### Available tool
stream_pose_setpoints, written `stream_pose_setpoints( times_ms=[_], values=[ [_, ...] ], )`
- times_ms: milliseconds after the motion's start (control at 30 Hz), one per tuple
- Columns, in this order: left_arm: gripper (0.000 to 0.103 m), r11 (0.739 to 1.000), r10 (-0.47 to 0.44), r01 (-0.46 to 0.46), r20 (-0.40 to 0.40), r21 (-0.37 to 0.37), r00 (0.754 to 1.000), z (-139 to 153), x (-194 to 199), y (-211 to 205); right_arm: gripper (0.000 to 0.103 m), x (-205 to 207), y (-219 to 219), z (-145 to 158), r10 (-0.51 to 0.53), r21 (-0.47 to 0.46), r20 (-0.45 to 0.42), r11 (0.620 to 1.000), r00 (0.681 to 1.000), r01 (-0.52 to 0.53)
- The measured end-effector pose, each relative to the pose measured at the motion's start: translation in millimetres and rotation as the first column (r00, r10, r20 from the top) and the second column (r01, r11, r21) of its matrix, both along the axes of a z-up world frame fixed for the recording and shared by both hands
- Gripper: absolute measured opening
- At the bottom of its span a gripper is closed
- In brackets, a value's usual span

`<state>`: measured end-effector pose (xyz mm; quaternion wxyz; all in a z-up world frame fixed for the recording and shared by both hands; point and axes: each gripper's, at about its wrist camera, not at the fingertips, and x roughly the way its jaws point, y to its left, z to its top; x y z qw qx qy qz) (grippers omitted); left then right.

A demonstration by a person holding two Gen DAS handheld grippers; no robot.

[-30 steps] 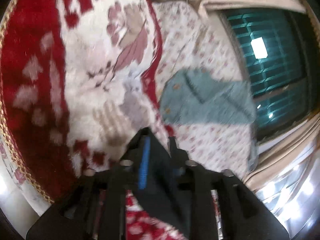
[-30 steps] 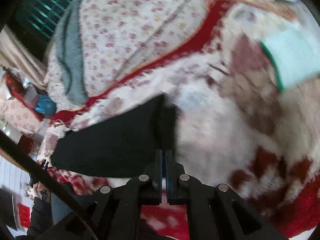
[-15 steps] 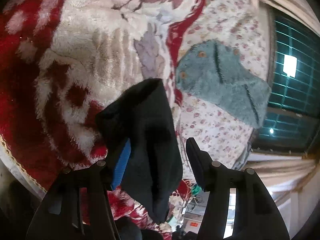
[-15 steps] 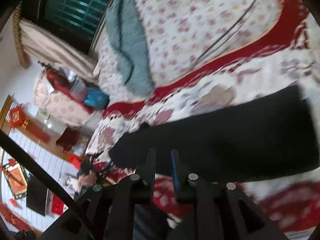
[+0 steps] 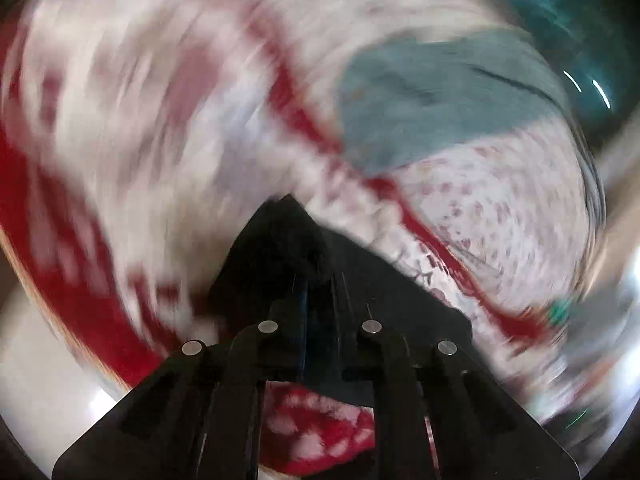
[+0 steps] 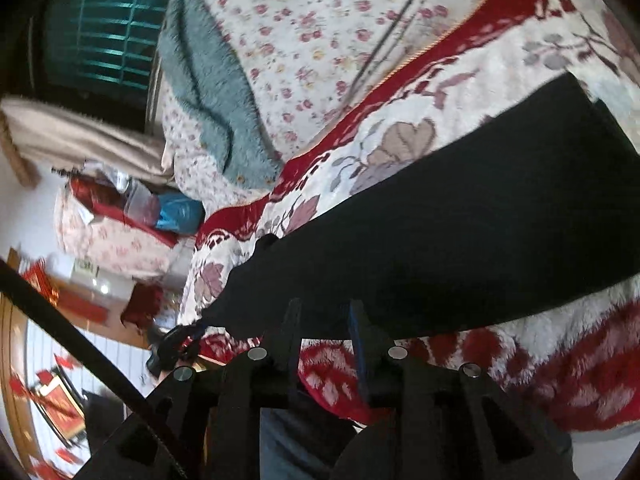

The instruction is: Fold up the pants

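The left gripper [image 5: 316, 292] has just been closing and now pinches a peak of the black pants [image 5: 280, 248] between its narrow jaws, the dark cloth bunching up over the fingers; that view is smeared with motion. The right gripper [image 6: 324, 316] has just been opening and stands partly apart at the near hem of the pants [image 6: 440, 232], with nothing clearly pressed between its pads. From there the pants stretch as a long, flat, matte black band slanting across a plush red-and-cream blanket [image 6: 400, 140] with leaf and flower motifs. Beyond the blanket's red border lies a thin floral sheet [image 6: 320, 20] covering the bed, and on it a fuzzy grey-blue garment [image 6: 212, 92] with small buttons. Off the bed's edge sit cluttered bags and a blue bundle [image 6: 180, 212], below a green-barred window [image 6: 104, 36].
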<state>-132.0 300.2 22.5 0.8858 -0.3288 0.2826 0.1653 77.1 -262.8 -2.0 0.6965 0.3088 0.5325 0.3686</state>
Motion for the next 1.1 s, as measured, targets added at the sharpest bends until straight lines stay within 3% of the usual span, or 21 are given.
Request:
stream_pose_setpoints(
  times_ms=[67,100,133,200,267,300,333,467,533,567,600,633,700,733,767,833,900,967,1033,1100],
  values=[
    [0.01,0.982,-0.076,0.05,0.138,0.181,0.988,25.8,-13.7,-27.6,0.023,-0.6,-0.9,1.0,-0.001,0.004,-0.001,1.0,1.0,0.001],
    [0.01,0.966,-0.089,0.048,0.153,0.253,0.984,27.3,-15.9,-34.7,0.024,-0.8,-0.2,2.2,0.001,0.002,0.0,1.0,1.0,-0.001],
    [0.01,0.96,-0.081,0.044,0.124,0.276,0.989,20.3,-12.6,-34.8,0.024,-1.1,0.6,3.0,0.005,0.001,0.001,1.0,1.0,-0.005],
    [0.01,0.986,-0.009,0.011,-0.015,0.169,1.0,-21.4,-1.8,-13.4,0.024,-0.7,1.6,2.6,0.015,-0.001,-0.005,1.0,1.0,-0.015],
    [0.01,0.999,0.041,-0.042,-0.117,-0.001,0.992,-68.3,-3.5,8.7,0.024,-0.5,1.7,2.0,0.018,0.001,-0.009,1.0,1.0,-0.018],
    [0.01,0.994,0.053,-0.063,-0.121,-0.084,0.991,-87.0,-10.1,14.7,0.024,-0.6,0.7,1.7,0.016,0.002,-0.009,1.0,1.0,-0.016],
    [0.01,0.991,0.059,-0.071,-0.098,-0.116,0.993,-93.5,-15.5,15.8,0.024,-0.4,0.4,1.3,0.015,0.003,-0.009,1.0,1.0,-0.015],
    [0.011,0.994,0.065,-0.07,-0.064,-0.081,0.996,-83.7,-26.6,10.3,0.024,1.4,2.1,-1.1,0.024,0.001,-0.023,1.0,0.999,-0.024],
    [0.023,0.99,0.098,-0.106,-0.093,-0.094,0.991,-83.0,-26.7,15.4,0.024,1.5,2.2,-0.9,0.025,-0.001,-0.024,1.0,0.999,-0.025],
    [0.037,0.984,0.132,-0.143,-0.106,-0.106,0.986,-82.8,-26.1,17.2,0.024,0.6,0.2,0.0,0.016,0.003,-0.017,1.0,1.0,-0.016],
    [0.043,0.972,0.186,-0.2,-0.115,-0.127,0.976,-83.4,-30.6,22.3,0.024,1.4,0.6,0.5,0.005,0.007,-0.013,1.0,1.0,-0.005],
    [0.043,0.951,0.265,-0.282,-0.133,-0.127,0.955,-79.9,-36.8,25.9,0.024,1.1,-1.9,1.6,-0.015,0.009,-0.004,1.0,1.0,0.015],
    [0.041,0.868,0.483,-0.495,-0.152,-0.05,0.862,-62.9,-58.5,26.3,0.025,0.7,-16.3,8.2,-0.094,0.009,0.036,0.996,0.995,0.094],
    [0.041,0.838,0.538,-0.544,-0.111,-0.044,0.836,-53.2,-67.2,25.0,0.026,0.9,-27.1,13.1,-0.141,0.025,0.063,0.99,0.988,0.14],
    [0.041,0.829,0.556,-0.558,-0.038,-0.042,0.83,-38.6,-72.2,20.5,0.028,2.0,-45.6,20.8,-0.207,0.038,0.104,0.978,0.973,0.204],
    [0.041,0.868,0.495,-0.496,0.046,0.013,0.868,-14.8,-60.5,7.2,0.033,6.7,-80.6,31.5,-0.304,0.036,0.143,0.953,0.942,0.302],
    [0.041,0.941,0.321,-0.328,0.083,0.082,0.943,3.5,-28.4,-11.8,0.036,13.7,-115.7,38.5,-0.385,0.019,0.157,0.922,0.909,0.387],
    [0.041,0.985,0.129,-0.137,0.082,0.105,0.988,9.2,8.6,-32.1,0.037,20.6,-144.0,45.3,-0.443,-0.049,0.181,0.888,0.878,0.458],
    [0.041,0.992,0.004,-0.009,0.044,0.128,0.999,3.9,34.6,-50.9,0.038,26.2,-148.7,49.5,-0.423,-0.078,0.198,0.892,0.884,0.445],
    [0.042,0.988,-0.073,0.075,-0.016,0.133,0.997,-13.9,57.7,-67.4,0.038,31.1,-129.6,50.9,-0.302,-0.065,0.21,0.945,0.93,0.322]
  ],
)
